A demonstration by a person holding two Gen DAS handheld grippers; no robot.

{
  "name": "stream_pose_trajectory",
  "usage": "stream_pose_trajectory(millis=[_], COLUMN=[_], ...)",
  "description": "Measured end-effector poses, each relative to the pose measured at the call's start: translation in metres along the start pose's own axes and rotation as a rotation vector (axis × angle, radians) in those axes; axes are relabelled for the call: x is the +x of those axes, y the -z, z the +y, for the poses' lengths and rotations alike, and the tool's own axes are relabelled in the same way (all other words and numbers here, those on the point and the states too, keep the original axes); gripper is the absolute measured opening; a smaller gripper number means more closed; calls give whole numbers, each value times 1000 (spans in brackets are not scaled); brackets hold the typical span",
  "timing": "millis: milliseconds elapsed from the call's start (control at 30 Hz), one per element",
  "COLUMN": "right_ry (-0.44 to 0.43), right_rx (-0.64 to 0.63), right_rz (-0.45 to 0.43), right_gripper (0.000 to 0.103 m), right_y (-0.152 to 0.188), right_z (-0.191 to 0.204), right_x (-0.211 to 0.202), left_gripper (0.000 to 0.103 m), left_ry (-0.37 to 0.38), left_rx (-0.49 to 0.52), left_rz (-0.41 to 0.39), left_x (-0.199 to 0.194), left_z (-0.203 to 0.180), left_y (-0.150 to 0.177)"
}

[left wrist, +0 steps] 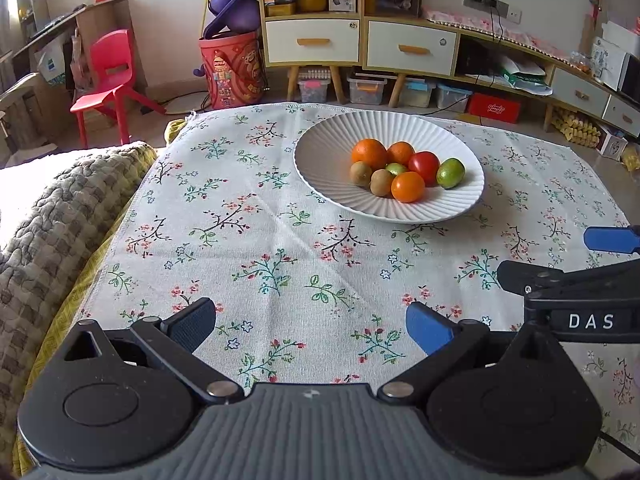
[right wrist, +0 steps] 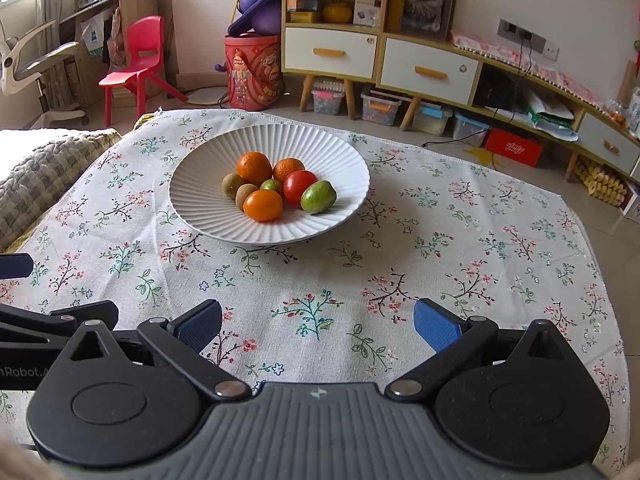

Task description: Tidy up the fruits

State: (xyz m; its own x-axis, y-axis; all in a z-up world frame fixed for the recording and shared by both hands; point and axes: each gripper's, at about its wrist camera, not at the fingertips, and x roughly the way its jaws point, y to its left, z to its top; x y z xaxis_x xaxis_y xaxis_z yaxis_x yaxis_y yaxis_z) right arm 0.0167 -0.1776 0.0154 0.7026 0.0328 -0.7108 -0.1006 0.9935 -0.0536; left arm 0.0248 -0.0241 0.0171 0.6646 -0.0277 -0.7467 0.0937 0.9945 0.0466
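Observation:
A white ribbed plate [left wrist: 332,160] [right wrist: 200,168] sits on the floral cloth and holds the fruit in a cluster: oranges [left wrist: 369,153] [right wrist: 254,168], a red tomato [left wrist: 424,166] [right wrist: 299,186], two kiwis [left wrist: 361,173] [right wrist: 233,185], and green fruits [left wrist: 451,173] [right wrist: 318,197]. My left gripper [left wrist: 310,326] is open and empty, low over the cloth, well short of the plate. My right gripper [right wrist: 318,326] is open and empty, also near the front of the cloth. The right gripper's body shows at the right of the left wrist view [left wrist: 580,292].
The floral tablecloth [left wrist: 248,240] [right wrist: 460,260] covers the table. A brown knitted blanket [left wrist: 60,220] lies at the left edge. Behind are a red chair [left wrist: 110,76], a red bucket [left wrist: 234,68] and a drawer cabinet [left wrist: 360,40].

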Motion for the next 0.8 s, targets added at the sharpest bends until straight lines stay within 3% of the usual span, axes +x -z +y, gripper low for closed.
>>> stream_pose_trajectory(millis=[800], right_ry=[0], right_rx=[-2], right_rz=[2], right_gripper=[102], right_y=[1], right_z=[1], right_x=[2], left_gripper=[92], left_ry=[-12], left_rx=[5], left_rz=[7], left_x=[2], left_z=[1], left_y=[0])
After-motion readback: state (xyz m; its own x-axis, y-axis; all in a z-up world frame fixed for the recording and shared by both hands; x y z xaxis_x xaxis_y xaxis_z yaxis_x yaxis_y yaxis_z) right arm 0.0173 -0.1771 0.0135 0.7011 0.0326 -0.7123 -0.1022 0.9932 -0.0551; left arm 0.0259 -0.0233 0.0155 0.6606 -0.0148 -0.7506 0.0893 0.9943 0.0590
